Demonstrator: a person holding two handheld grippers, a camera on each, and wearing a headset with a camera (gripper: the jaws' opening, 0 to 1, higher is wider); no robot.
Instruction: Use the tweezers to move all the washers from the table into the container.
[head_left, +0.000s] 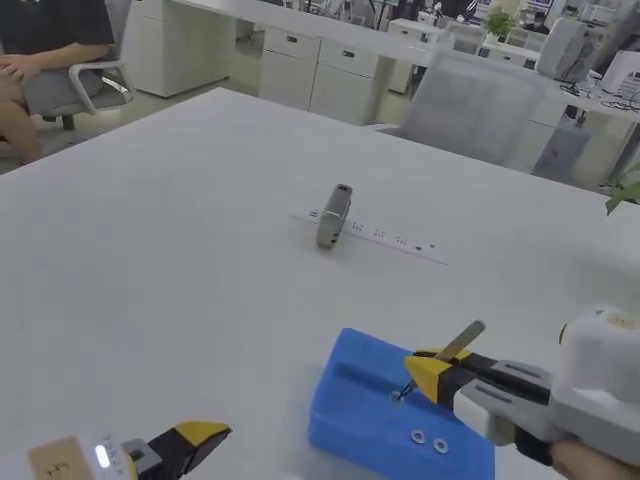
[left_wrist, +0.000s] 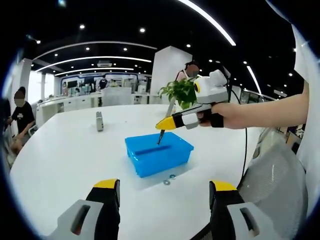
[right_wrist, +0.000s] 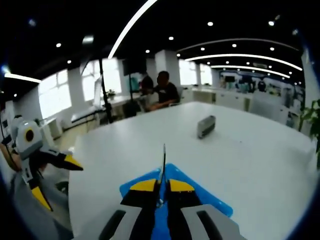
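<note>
1. Clearly, right gripper (head_left: 425, 368) was clamped on the tweezers (head_left: 465, 340), whose tips pointed down over the blue container (head_left: 350, 390); whether they held anything was too small to tell.
2. Left gripper (left_wrist: 164, 192) had jaws apart, holding nothing.
3. Two washers (left_wrist: 169, 179) lay on the white table (head_left: 200, 250), just beside the container.
4. A small grey device (head_left: 334, 214) stood farther back.
</note>
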